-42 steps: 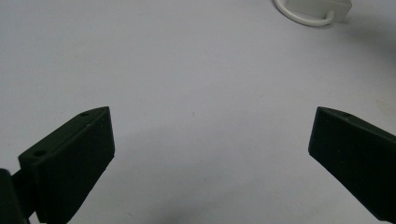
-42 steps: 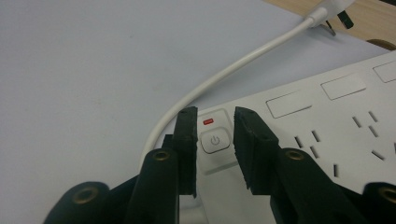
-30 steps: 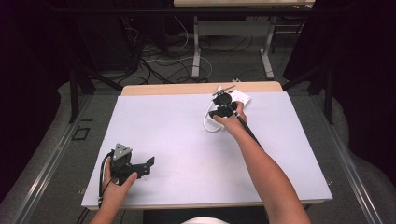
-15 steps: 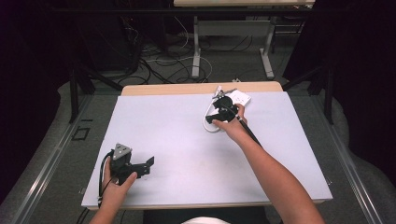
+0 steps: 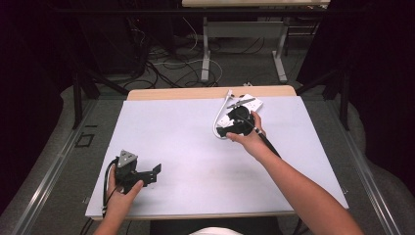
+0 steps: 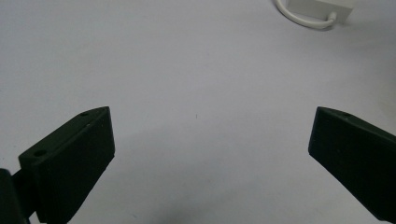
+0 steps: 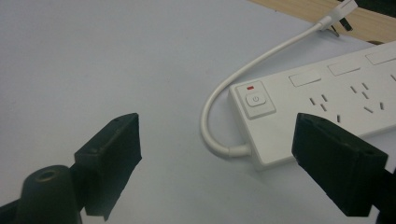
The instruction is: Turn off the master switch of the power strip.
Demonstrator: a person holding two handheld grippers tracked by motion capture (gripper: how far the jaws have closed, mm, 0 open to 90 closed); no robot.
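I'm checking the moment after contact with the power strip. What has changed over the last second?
The right claw has drawn back from the power strip toward the person, and its jaws have just been opening, with nothing between them. The left claw stayed put, open over the table. The strip and its cord lie as before.

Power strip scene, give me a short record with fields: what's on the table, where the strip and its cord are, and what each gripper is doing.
surface: white table
power strip: white, lying flat at the far right of the table
cord: short, white, curves from the strip's end to a plug
switch: at the strip's cord end
right gripper: jaws have just been opening, nothing between them, next to the strip
left gripper: open, nothing held, over bare table near the front left
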